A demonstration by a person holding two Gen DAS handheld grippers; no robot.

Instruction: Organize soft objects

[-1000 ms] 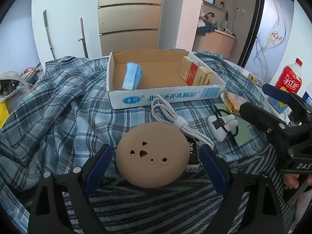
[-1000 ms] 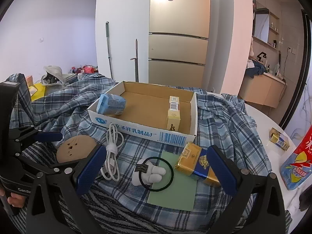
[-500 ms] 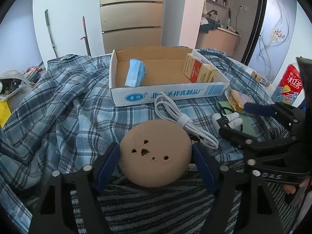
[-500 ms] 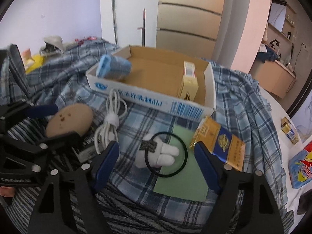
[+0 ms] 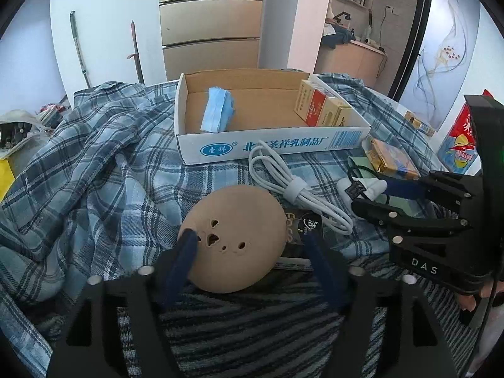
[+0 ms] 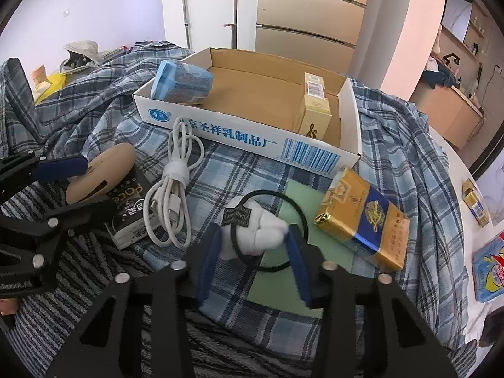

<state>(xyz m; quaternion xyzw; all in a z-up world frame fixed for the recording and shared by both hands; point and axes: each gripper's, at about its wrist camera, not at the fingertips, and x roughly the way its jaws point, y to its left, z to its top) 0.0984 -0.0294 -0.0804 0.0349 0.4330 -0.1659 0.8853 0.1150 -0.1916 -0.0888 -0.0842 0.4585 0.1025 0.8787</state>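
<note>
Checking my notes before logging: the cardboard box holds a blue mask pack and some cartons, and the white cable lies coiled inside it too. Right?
Not quite. The cable lies outside the box, on the plaid cloth in front of it, as the right wrist view shows. The mask pack and cartons are inside.

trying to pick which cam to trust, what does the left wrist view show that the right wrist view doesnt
Only the left wrist view shows the tan round sponge face-on, with its holes, between the left gripper jaws, which are opening, and the red pack in the box.

Only the right wrist view shows the right gripper jaws closing around the white plush hair tie, and the black packet in full.

Both show the cardboard box, blue mask pack, white cable and gold cigarette pack.
</note>
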